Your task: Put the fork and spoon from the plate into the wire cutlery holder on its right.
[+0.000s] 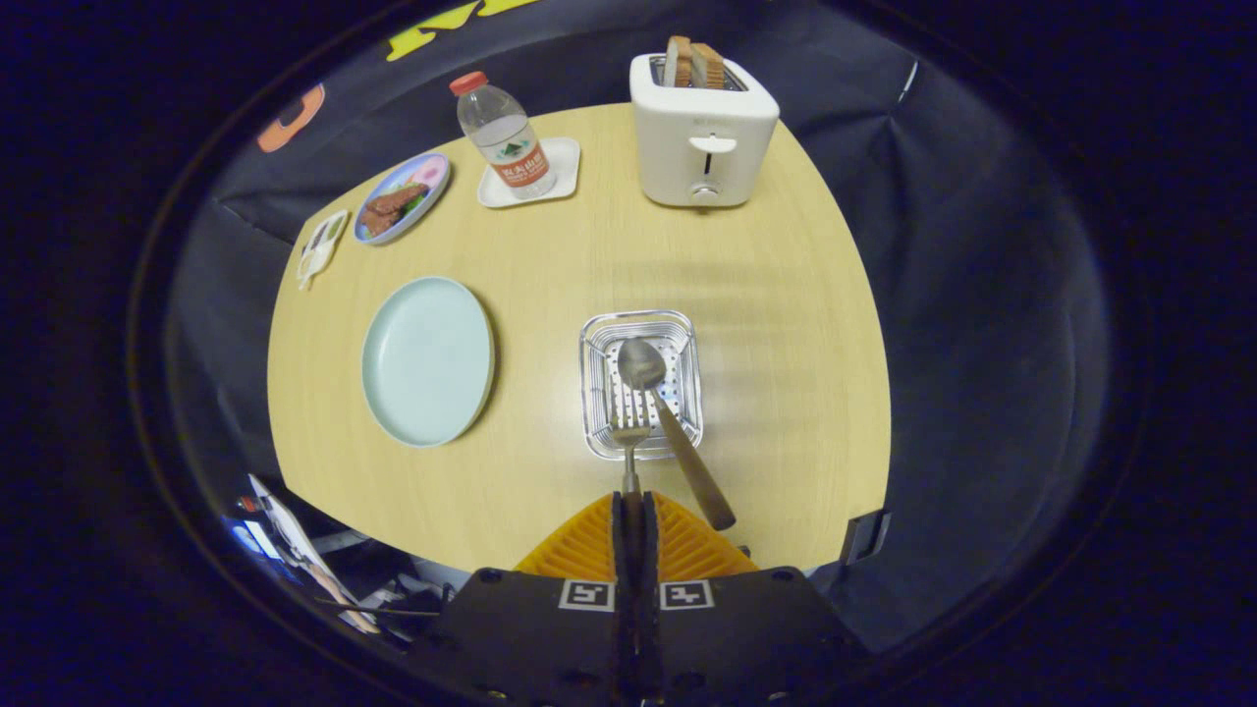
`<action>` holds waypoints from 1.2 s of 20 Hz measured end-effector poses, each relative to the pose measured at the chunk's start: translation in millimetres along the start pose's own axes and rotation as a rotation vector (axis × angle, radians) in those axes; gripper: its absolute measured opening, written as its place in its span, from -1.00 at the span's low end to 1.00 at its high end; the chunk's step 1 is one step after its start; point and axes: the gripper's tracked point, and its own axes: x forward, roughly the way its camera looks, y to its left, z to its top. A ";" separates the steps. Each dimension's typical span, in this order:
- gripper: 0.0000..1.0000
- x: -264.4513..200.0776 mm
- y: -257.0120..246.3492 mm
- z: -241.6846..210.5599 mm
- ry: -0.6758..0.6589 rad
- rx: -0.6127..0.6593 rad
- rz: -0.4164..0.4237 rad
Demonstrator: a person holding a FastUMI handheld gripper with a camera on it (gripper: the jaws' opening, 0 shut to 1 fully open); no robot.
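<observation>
Gripper view, tongs clamp fork, over holder

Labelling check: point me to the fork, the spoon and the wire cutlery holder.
fork (629,432): gripper view, on its tines, over the holder's near rim.
spoon (640,363): gripper view, on its bowl, inside the holder.
wire cutlery holder (593,393): gripper view, on its left wall.

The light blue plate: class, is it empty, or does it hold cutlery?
Empty: the plate is bare. The spoon lies in the wire holder; the gripper clamps the fork.
</observation>
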 end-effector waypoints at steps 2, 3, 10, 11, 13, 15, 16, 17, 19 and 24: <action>-0.96 3.8 -0.5 11.0 0.012 -0.001 -0.014; -0.96 5.2 0.3 14.3 0.027 -0.008 -0.023; -0.82 10.8 9.2 22.4 0.065 -0.017 -0.036; -0.83 9.1 9.6 26.2 0.046 -0.021 -0.038; -0.79 5.1 8.4 35.0 -0.010 -0.031 -0.046; -0.39 -1.4 8.2 38.2 -0.055 -0.055 -0.063; -0.24 -4.5 7.8 39.3 -0.078 -0.064 -0.073; -0.09 -8.5 10.5 38.8 -0.094 -0.069 -0.068; 0.27 -13.0 18.3 35.7 -0.119 -0.073 -0.057; 0.98 -29.9 45.3 32.0 -0.272 -0.085 -0.044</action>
